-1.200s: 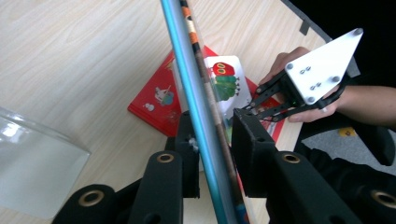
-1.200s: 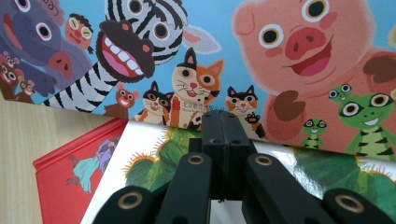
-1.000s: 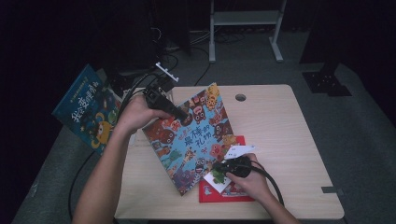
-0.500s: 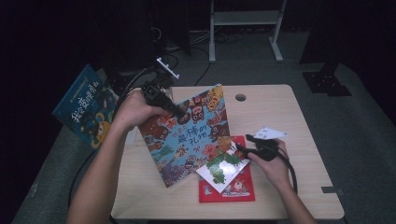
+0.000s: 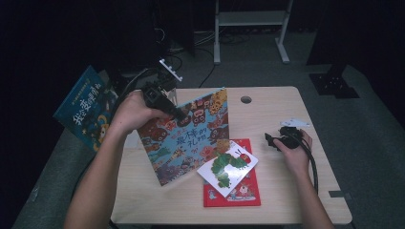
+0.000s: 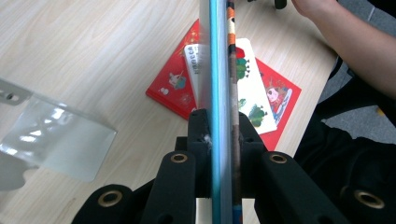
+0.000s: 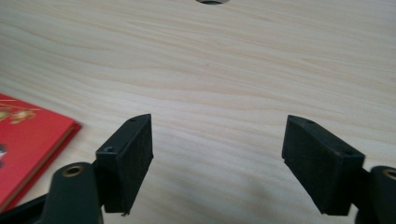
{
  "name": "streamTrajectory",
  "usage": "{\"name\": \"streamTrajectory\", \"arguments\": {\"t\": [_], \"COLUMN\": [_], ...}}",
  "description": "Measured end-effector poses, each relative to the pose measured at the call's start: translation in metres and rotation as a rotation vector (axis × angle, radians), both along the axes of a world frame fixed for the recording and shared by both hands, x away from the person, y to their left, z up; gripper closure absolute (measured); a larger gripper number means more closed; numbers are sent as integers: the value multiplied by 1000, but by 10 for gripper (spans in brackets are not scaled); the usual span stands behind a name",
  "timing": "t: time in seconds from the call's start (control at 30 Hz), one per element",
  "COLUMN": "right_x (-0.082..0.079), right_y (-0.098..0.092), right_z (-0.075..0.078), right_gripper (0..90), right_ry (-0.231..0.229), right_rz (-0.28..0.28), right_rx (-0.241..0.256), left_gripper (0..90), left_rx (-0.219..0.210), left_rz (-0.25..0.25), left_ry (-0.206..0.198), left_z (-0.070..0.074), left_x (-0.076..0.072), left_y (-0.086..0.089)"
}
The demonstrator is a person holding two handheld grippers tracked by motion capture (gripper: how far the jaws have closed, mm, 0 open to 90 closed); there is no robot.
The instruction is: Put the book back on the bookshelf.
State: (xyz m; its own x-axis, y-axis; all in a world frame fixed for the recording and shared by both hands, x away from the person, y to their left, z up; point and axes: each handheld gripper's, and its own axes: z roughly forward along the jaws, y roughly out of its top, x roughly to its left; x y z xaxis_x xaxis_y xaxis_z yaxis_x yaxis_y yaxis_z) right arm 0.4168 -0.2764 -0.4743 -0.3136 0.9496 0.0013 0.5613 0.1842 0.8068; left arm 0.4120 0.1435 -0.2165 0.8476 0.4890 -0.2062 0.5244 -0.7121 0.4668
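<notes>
My left gripper (image 5: 183, 114) is shut on the top edge of a colourful picture book (image 5: 191, 138), which stands tilted on the table with its lower edge down. In the left gripper view the jaws (image 6: 219, 128) clamp that book's edge (image 6: 219, 56). A white caterpillar book (image 5: 228, 167) lies on a red book (image 5: 236, 193) just right of it; both appear past the held book, the white book (image 6: 252, 93) over the red one (image 6: 173, 86). My right gripper (image 5: 270, 141) stands open over bare wood at the right, jaws (image 7: 217, 154) wide apart with nothing between them.
The wooden table (image 5: 277, 105) has a cable hole (image 5: 246, 99) near its far edge. A blue book (image 5: 86, 107) stands off the table's left side. A clear plastic stand (image 6: 56, 140) lies on the wood near my left gripper. The red book's corner (image 7: 28, 135) lies left of my right gripper.
My right gripper drew away from the white book to the right and now hovers open over bare wood. My left gripper swung the picture book more upright and leftward.
</notes>
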Motion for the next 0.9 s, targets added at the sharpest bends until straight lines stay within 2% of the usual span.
{"name": "streamTrajectory", "arguments": {"t": [0.13, 0.3, 0.43, 0.57, 0.9], "right_x": [8, 13, 16, 16, 16], "right_y": [0, 2, -1, -1, -1], "right_z": [-7, -10, -11, -11, -11], "right_gripper": [222, 166, 147, 146, 145], "right_ry": [28, 79, 108, 108, 108], "right_rz": [-26, -11, -18, -18, -19], "right_rx": [-29, -57, -22, -22, -21], "left_gripper": [807, 807, 807, 807, 806], "left_rx": [-3, -21, -41, -53, -43], "left_rz": [19, 58, 89, 119, 212], "left_ry": [-3, -5, -9, -17, -18], "left_z": [0, 1, 2, 2, -2], "left_x": [-3, -8, -14, -20, -35], "left_y": [13, 32, 50, 69, 113]}}
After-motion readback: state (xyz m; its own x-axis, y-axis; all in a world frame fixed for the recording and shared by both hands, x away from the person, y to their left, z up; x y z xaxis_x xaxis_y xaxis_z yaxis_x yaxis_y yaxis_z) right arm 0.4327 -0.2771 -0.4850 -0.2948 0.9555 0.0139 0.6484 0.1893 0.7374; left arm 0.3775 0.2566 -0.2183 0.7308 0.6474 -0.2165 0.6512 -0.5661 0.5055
